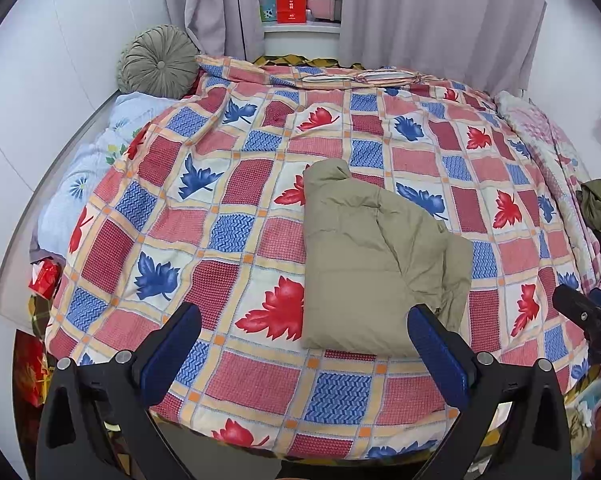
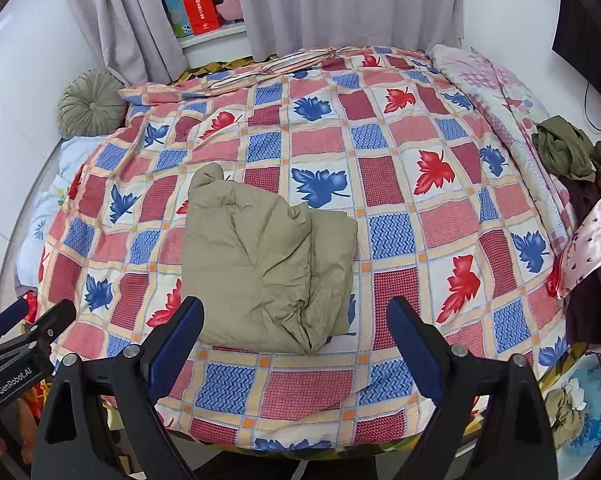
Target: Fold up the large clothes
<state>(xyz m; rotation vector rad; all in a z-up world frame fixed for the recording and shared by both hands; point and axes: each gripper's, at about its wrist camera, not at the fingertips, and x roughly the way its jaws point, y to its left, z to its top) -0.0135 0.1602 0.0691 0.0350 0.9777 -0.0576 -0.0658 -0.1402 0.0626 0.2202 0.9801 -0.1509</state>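
Far left of both tools: round pleated sage velvet cushion (image 1: 159, 61) with a centre button, against the white wall; light blue floral sheet (image 1: 96, 152) bunched below it. Left gripper (image 1: 304, 330) spread wide, empty, blue ribbed pads (image 1: 436, 354) on black plastic fingers, hovering over the near bed edge. Under and ahead of it: quilt (image 1: 236, 208), woven-look cotton, checked in red, blue and cream with maple-leaf prints, lightly wrinkled. Folded jacket (image 2: 260, 256) lies on the quilt just ahead of both tools, between their fingers in view, nearer the left gripper's right finger; olive-khaki, puffy, matte, creased, roughly rectangular with a collar end pointing away. Right gripper (image 2: 296, 326) also spread wide, holding nothing, not touching the fabric. Behind: grey pleated curtains (image 2: 340, 4), red box (image 2: 198, 8) on a shelf in the gap. Far right: pink quilted blanket (image 2: 496, 88), crumpled olive garment (image 2: 560, 152), glossy pink satin piece (image 2: 588, 248).
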